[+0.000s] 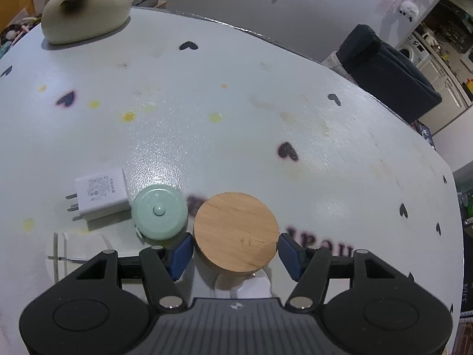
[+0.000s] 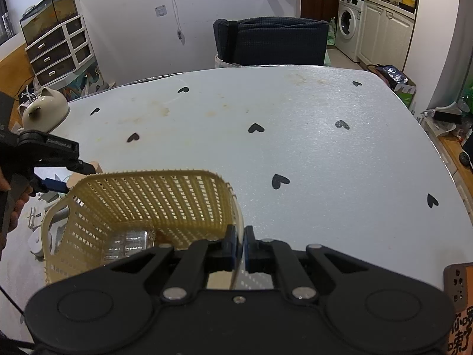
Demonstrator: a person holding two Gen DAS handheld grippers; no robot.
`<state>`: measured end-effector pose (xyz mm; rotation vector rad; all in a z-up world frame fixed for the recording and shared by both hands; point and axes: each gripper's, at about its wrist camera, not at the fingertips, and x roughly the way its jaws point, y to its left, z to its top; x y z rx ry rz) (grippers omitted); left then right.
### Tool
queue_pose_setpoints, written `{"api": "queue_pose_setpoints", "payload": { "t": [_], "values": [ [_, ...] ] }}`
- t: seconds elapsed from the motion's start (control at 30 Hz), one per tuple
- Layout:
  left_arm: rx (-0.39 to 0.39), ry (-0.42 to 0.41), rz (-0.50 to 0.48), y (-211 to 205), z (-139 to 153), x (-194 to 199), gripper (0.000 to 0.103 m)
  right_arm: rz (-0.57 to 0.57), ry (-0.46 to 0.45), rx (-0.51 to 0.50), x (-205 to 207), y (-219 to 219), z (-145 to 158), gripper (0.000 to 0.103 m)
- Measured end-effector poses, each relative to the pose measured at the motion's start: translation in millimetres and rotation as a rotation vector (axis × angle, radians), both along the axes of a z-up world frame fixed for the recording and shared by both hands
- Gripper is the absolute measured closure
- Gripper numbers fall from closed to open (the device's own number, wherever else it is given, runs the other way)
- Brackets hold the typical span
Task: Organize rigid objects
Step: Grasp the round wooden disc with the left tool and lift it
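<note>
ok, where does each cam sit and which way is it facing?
Left wrist: on the left gripper, angled down at the table; its blue pads clamp a wooden disc.
Right wrist: on the right gripper, shut on the rim of the yellow basket; a hand shows left.
Shared: the table, the cat-shaped pot, the dark chair.

Round lid: wood, visible grain, matt. Tape measure: smooth mint plastic, slight sheen. Charger: white plastic, metal prongs. Cat-shaped pot: glossy ceramic. Basket: cream lattice plastic. Table: textured, glossy cover, stained
</note>
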<state>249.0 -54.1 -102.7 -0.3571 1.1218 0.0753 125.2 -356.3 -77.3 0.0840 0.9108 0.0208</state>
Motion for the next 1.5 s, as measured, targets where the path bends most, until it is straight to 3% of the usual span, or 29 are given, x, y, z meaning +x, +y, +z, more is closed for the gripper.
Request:
{"api": "queue_pose_setpoints", "payload": {
  "t": [0.2,0.23,0.27,0.3,0.4,0.53,0.63,0.77,0.93,1.0,1.03,1.1,1.17,1.2,1.5],
  "values": [
    [-0.025,-0.047,-0.058,-2,18,-16,0.04,0.001,0.0,0.003,1,1,1,0.097],
    [-0.031,-0.058,-0.072,-3,22,-19,0.045,0.001,0.0,0.004,1,2,1,0.097],
    [-0.035,-0.07,-0.088,-4,27,-23,0.059,0.001,0.0,0.004,1,1,1,0.097],
    [-0.046,-0.077,-0.103,-4,31,-25,0.061,0.001,0.0,0.004,1,1,1,0.097],
    [-0.071,-0.103,-0.15,-7,44,-33,0.061,0.001,0.0,0.003,1,1,1,0.097],
    [-0.049,-0.129,-0.194,-13,52,-39,0.061,0.001,0.0,0.004,1,1,1,0.097],
    [-0.04,-0.102,-0.189,-12,45,-35,0.057,0.001,0.0,0.004,1,2,1,0.097],
    [-0.034,-0.06,-0.184,-12,30,-25,0.036,0.002,0.0,0.004,1,2,1,0.097],
    [-0.02,-0.012,-0.248,-26,12,-3,0.033,0.002,0.0,0.004,1,2,1,0.097],
    [-0.055,0.005,-0.263,-28,7,5,0.04,0.003,0.0,0.004,1,2,1,0.097],
    [-0.072,0.01,-0.269,-29,5,9,0.052,0.003,0.001,0.005,1,2,1,0.097],
    [-0.076,0.026,-0.28,-32,1,15,0.067,0.003,0.001,0.005,1,2,1,0.097],
    [-0.079,0.039,-0.283,-34,-4,22,0.099,0.003,0.001,0.007,1,2,0,0.097],
    [-0.08,0.042,-0.276,-33,-6,24,0.102,0.004,0.002,0.008,1,2,0,0.097],
    [-0.067,0.033,-0.273,-31,-14,39,0.101,0.004,0.004,0.012,2,1,0,0.097]
  ]
}}
